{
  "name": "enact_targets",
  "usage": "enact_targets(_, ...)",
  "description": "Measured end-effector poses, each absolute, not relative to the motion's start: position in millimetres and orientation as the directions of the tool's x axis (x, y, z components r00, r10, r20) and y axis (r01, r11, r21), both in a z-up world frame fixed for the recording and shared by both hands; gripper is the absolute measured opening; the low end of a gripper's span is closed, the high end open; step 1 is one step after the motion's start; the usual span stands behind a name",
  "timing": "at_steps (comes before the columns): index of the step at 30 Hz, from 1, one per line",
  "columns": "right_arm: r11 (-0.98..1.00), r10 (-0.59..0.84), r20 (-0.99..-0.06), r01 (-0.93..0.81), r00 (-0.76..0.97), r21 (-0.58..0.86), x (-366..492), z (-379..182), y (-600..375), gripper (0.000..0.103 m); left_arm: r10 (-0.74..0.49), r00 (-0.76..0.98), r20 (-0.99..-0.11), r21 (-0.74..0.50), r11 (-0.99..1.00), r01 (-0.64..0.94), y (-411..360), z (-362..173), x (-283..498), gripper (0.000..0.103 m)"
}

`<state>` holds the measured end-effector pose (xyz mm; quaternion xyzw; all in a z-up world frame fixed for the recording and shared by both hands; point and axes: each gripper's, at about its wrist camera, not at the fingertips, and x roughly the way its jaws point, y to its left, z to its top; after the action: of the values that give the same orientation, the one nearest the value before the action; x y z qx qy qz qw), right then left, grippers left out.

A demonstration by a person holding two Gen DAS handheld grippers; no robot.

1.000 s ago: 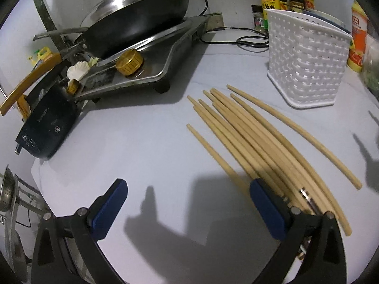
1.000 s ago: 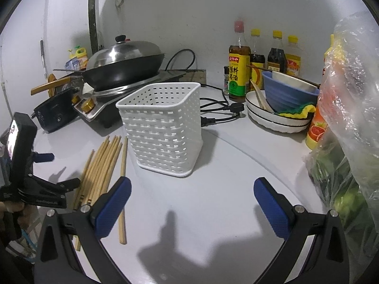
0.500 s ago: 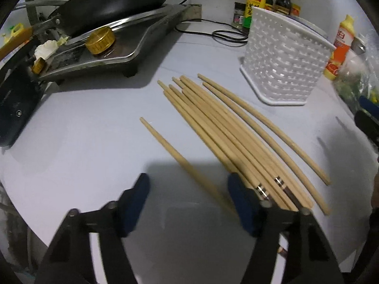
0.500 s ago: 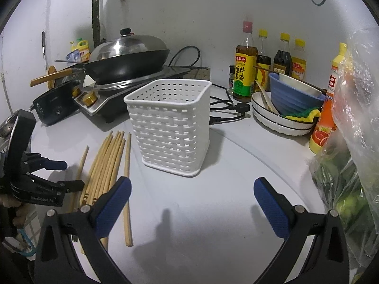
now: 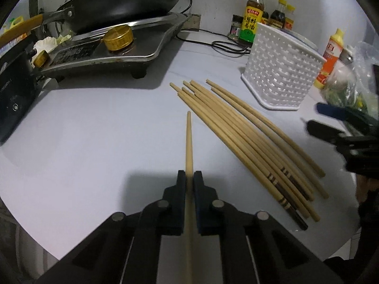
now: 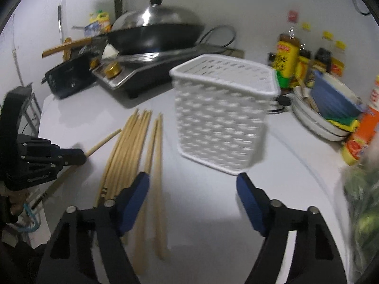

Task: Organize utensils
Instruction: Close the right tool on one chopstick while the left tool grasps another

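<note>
One chopstick (image 5: 189, 142) pinched in my left gripper (image 5: 189, 177), beside the bundle (image 5: 246, 132) | right gripper (image 6: 192, 189) closing, empty | risk: thin stick pivots, misses the white basket (image 6: 220, 118).

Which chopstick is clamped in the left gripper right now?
The lone chopstick, pinched between the left gripper's shut jaws and pointing straight ahead. It lies apart from the bundle fanned on the counter toward the basket.
</note>
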<state>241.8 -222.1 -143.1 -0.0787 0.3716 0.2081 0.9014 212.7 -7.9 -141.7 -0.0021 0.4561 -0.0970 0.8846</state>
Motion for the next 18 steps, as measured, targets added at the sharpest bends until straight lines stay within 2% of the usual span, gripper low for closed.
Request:
enact_targets(2, 0.893, 0.327, -0.725, -0.45, 0.606, 0.026, 249.3, -148.4, -208.4, 0.063, -0.19, 0.569, -0.8, -0.108, 0.979, 0.175, -4.4, -141.9, 212.3, 0.006)
enact_targets(4, 0.892, 0.311, -0.745, -0.452, 0.59, 0.014, 255.5, -152.7, -196.2, 0.045, -0.212, 0.57, -0.794, -0.129, 0.975, 0.182, -0.5, -142.1, 212.9, 0.006)
enact_targets(6, 0.892, 0.295, -0.759, -0.451, 0.58, 0.002, 261.6, -157.7, -186.1, 0.037, -0.233, 0.57, -0.788, -0.15, 0.97, 0.189, 3.2, -142.6, 214.4, 0.006)
enact_targets(12, 0.883, 0.277, -0.791, -0.468, 0.545, -0.013, 274.2, -169.1, -166.1, 0.032, -0.306, 0.567, -0.764, -0.22, 0.951, 0.218, 12.0, -145.3, 216.2, 0.006)
enact_targets(18, 0.878, 0.273, -0.809, -0.478, 0.521, -0.011, 285.7, -178.1, -155.8, 0.014, -0.342, 0.57, -0.747, -0.254, 0.939, 0.231, 17.5, -147.6, 219.6, 0.006)
